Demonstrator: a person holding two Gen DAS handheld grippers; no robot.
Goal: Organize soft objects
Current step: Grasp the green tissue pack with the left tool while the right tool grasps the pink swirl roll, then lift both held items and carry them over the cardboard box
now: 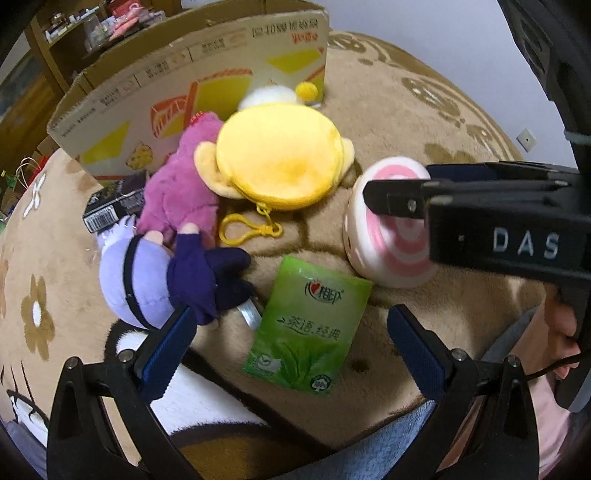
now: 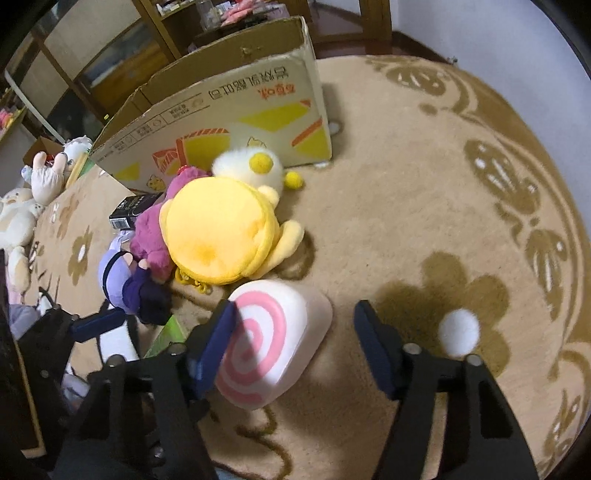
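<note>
Low in frame, the left gripper (image 1: 288, 343) gapes wide over a green tissue pack (image 1: 308, 325). Right gripper (image 2: 293, 332) likewise spread, straddling the pink-swirl roll cushion (image 2: 273, 343), not clamped

Tan flowered carpet (image 2: 406, 206) underfoot. Between the left jaws, green tissue pack (image 1: 308, 325); between the right, pink swirl cushion (image 2: 273, 339). Beyond, plush pile (image 2: 218, 236), black box (image 2: 131, 212), cardboard box (image 2: 229, 107).

A tan carpet (image 2: 388, 192) with darker brown flower and leaf patterns covers the floor, its round edge meeting a pale, plain wall (image 2: 517, 44). Behind it stands dark wooden shelving (image 2: 162, 33) with cluttered shelves and glass-fronted doors. A white wall socket (image 1: 526, 139) sits low on the wall. The light is soft and even, indoors.
</note>
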